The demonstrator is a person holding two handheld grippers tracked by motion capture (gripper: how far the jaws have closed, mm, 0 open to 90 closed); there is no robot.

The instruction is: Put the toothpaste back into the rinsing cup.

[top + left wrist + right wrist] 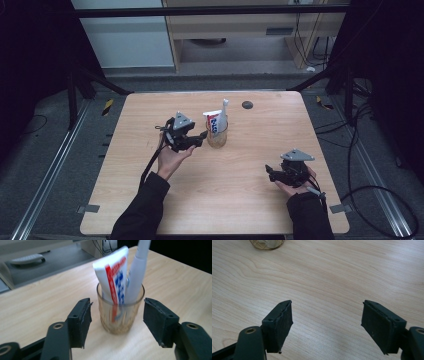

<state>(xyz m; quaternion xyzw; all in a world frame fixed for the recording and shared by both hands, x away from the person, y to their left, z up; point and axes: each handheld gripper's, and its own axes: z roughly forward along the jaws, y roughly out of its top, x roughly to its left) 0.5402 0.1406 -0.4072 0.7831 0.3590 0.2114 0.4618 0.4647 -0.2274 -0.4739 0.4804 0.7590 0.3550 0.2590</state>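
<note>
Amber glass tumbler (120, 315) w/ toothpaste tube (113, 277) upright, mid-table; we've left gripper (116, 322) jaws spread, tumbler dead ahead btwn them, untouched. Right gripper (327, 325) spread too, empty, well apart, so left is nearer

Desk (250, 170): pale wood, centre.
Floor (55, 130): grey carpet.
Cabinet (240, 30): light wood, 12 o'clock.
Cables (370, 150): floor, 3 o'clock.

Lab, black frame (200, 11), floor cables (372, 165)
</note>
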